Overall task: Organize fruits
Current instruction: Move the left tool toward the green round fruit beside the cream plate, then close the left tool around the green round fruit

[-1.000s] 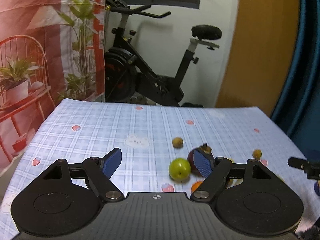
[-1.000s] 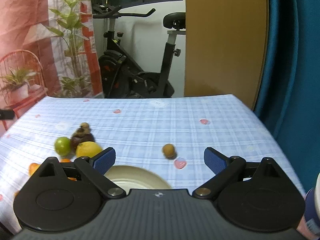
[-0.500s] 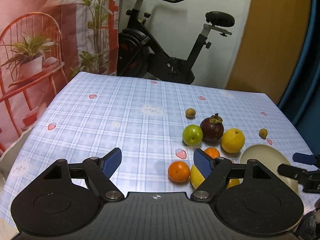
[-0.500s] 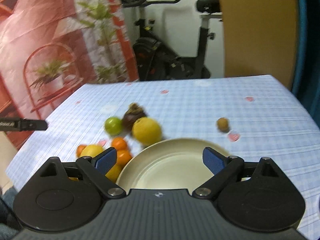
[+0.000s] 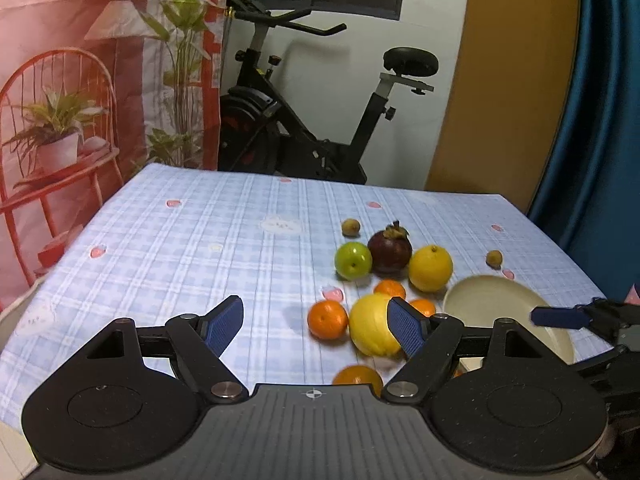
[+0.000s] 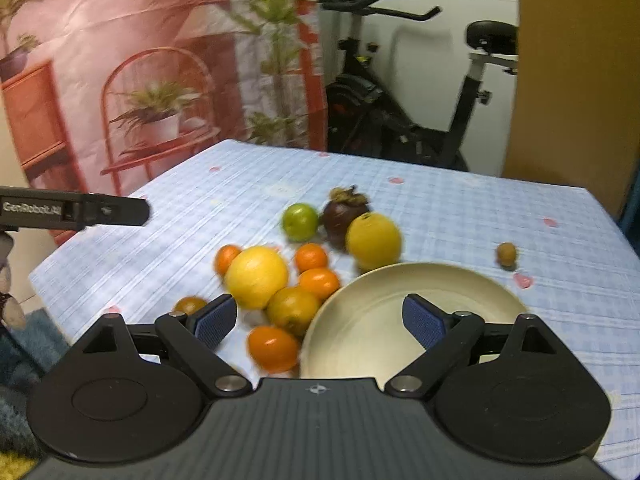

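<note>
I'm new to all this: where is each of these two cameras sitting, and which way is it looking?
Left wrist view: rides on the left gripper, looking forward and down over the table at the fruit; its open jaws fill the bottom, and the right gripper pokes in at the right.
Right wrist view: rides on the right gripper, looking over the plate; its open jaws show, with the left gripper at the left edge.
Both share the green fruit, mangosteen and exercise bike.

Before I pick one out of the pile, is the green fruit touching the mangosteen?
Cannot tell. In the left wrist view the green fruit and the mangosteen overlap with no visible gap; the right wrist view is blurred there.
</note>
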Available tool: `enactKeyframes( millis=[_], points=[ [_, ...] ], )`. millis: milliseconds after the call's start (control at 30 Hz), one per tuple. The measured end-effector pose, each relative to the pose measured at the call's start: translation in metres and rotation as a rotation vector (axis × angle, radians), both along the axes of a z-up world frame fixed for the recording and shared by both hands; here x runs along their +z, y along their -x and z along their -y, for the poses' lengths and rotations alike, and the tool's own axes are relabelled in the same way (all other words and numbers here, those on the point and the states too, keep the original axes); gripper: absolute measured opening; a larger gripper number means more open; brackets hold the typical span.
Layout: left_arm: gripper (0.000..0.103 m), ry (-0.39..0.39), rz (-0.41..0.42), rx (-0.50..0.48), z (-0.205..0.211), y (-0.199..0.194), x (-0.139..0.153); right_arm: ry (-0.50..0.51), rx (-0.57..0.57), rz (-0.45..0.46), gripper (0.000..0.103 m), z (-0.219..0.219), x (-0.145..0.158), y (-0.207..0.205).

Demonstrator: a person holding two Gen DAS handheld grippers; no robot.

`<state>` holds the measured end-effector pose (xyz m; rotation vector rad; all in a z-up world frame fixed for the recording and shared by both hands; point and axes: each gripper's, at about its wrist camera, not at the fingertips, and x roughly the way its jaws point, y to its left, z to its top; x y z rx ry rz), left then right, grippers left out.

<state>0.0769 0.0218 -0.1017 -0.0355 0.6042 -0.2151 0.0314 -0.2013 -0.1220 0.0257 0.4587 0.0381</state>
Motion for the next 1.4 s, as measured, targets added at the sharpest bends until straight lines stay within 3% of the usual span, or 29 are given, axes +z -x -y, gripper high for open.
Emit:
enactKeyframes(
  millis=[133, 400, 700, 800, 867, 933, 1400],
  points=[
    [0.081, 0.015, -0.009, -0.024, 0.000, 0.008, -0.006, -0.007, 0.055, -0.031, 0.092, -0.009, -0.006, 0.001],
    [0.081, -0.025, -0.074, -0.050, 0.008, 0.010, -0.017, 0.083, 0.144, -0.071, 0.090, -0.030, -0.017, 0.003],
    [0.079, -0.003, -0.142, -0.159, 0.020, 0.009, -0.033, -0.002, 0.195, -0.146, 0.090, -0.024, -0.034, -0.002],
    [0.070, 0.019, -0.169, -0.187, 0.023, 0.007, -0.038, 0.019, 0.213, -0.138, 0.078, -0.027, -0.034, 0.000],
    [0.061, 0.037, -0.182, -0.205, 0.024, 0.006, -0.042, 0.022, 0.235, -0.137, 0.063, -0.029, -0.036, 0.000],
    [0.060, 0.049, -0.195, -0.228, 0.026, 0.005, -0.044, 0.017, 0.270, -0.139, 0.054, -0.031, -0.038, -0.001],
    [0.054, 0.135, -0.345, -0.364, 0.042, -0.008, -0.072, 0.011, 0.303, -0.176, 0.053, -0.031, -0.050, -0.007]
  ],
)
